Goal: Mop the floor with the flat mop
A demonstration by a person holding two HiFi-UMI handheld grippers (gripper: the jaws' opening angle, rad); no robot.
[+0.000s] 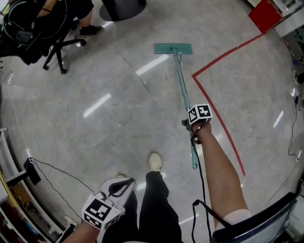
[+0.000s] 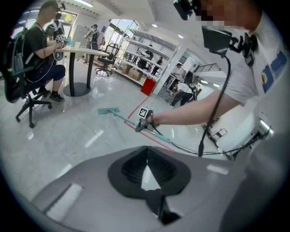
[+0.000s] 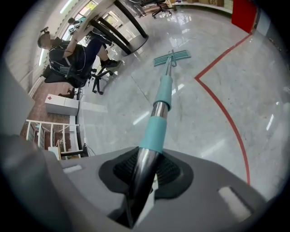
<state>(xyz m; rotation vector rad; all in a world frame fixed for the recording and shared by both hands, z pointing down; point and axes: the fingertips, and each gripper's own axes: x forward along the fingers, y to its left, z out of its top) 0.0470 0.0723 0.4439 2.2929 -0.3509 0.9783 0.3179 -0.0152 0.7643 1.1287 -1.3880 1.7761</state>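
Note:
The flat mop lies on the grey floor, its teal head (image 1: 173, 48) far ahead and its teal and metal pole (image 1: 181, 80) running back toward me. My right gripper (image 1: 189, 124) is shut on the pole's near part. In the right gripper view the pole (image 3: 162, 97) runs out from between the black pads (image 3: 168, 171) to the head (image 3: 172, 57). My left gripper (image 1: 122, 186) hangs low at the bottom left beside my leg, away from the mop. Its pad tips meet with nothing between them (image 2: 146, 156). The left gripper view shows the right gripper (image 2: 141, 125) and the mop head (image 2: 108, 110).
A red tape line (image 1: 223, 118) bends across the floor just right of the pole. A person sits on a black wheeled chair (image 1: 57, 47) at the far left, beside a round table base (image 1: 122, 8). A red box (image 1: 264, 15) stands far right. A black cable (image 1: 57, 173) trails at the left; my shoe (image 1: 155, 161) is below the pole.

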